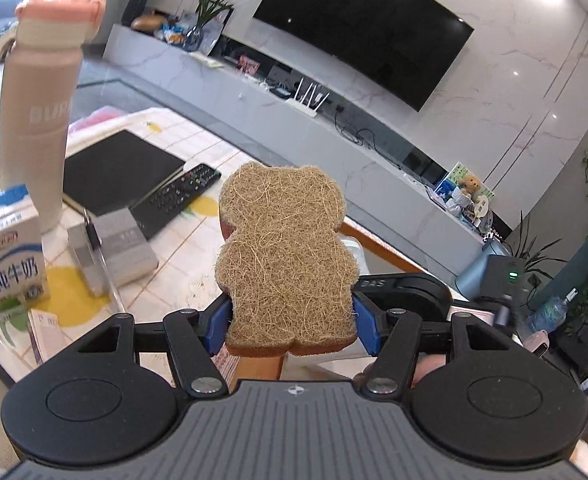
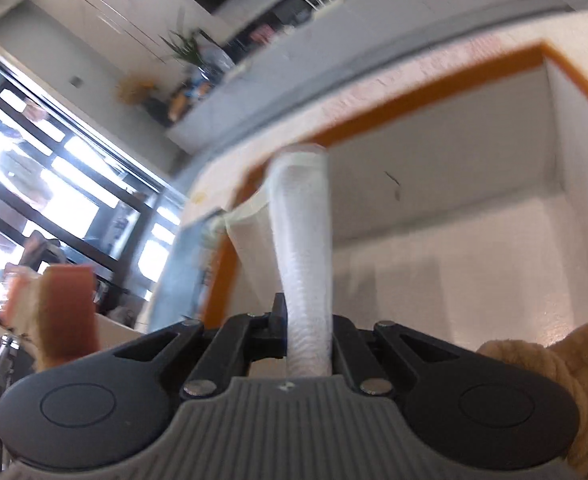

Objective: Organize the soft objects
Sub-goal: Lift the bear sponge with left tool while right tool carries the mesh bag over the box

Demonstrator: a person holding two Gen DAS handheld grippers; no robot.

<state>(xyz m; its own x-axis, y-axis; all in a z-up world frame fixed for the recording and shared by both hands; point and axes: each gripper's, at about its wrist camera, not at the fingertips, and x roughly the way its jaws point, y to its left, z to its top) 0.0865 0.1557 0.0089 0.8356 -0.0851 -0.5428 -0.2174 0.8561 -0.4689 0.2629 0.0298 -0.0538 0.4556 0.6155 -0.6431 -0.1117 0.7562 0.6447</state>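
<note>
Now both loads are on the way to the box: the left gripper clamps a bear sponge, the right gripper pinches a white cloth above the box's open mouth. Next, I judge, the right jaws must part to drop the cloth inside the box.

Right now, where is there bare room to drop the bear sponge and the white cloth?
The white box with the orange rim shows a bare floor and back wall; only a tan plush sits at its right edge. The tabletop is crowded: milk carton, pink bottle, grey boxes, remote.
</note>
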